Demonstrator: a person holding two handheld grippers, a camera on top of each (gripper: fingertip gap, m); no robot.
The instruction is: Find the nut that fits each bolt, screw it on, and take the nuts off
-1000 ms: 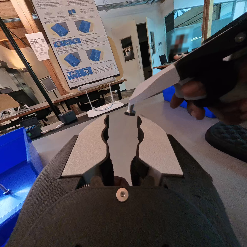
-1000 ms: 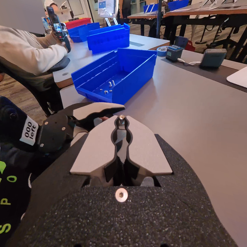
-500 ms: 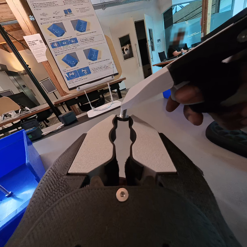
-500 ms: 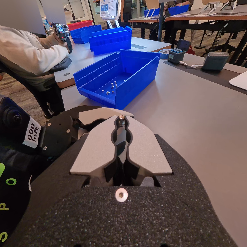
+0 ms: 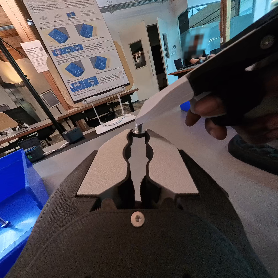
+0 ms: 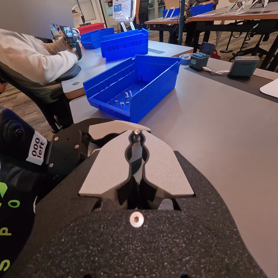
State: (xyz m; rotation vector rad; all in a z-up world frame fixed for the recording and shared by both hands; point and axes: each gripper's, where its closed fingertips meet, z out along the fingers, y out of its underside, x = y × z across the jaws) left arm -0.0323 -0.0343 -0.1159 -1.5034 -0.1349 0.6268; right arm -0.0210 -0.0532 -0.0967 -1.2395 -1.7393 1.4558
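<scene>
Grey desk (image 6: 210, 135) beside a blue bin (image 6: 150, 96): right tongs (image 6: 137, 132) clench a bolt (image 6: 137, 133); left tongs (image 5: 138, 133) grip its nut (image 5: 138, 132) just below.

Bare grey table (image 6: 210, 135) ahead, blue bin (image 6: 150, 96) blocking left

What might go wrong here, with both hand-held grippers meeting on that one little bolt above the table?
1. The left hand-held gripper pinches only the nut at its very fingertips; a twist might let it slip and strip nothing loose.
2. The right hand-held gripper grips the bolt by its end only, so it could tilt or drop onto the grey table.
3. A freed nut could roll away rather than land in the blue bin.
</scene>
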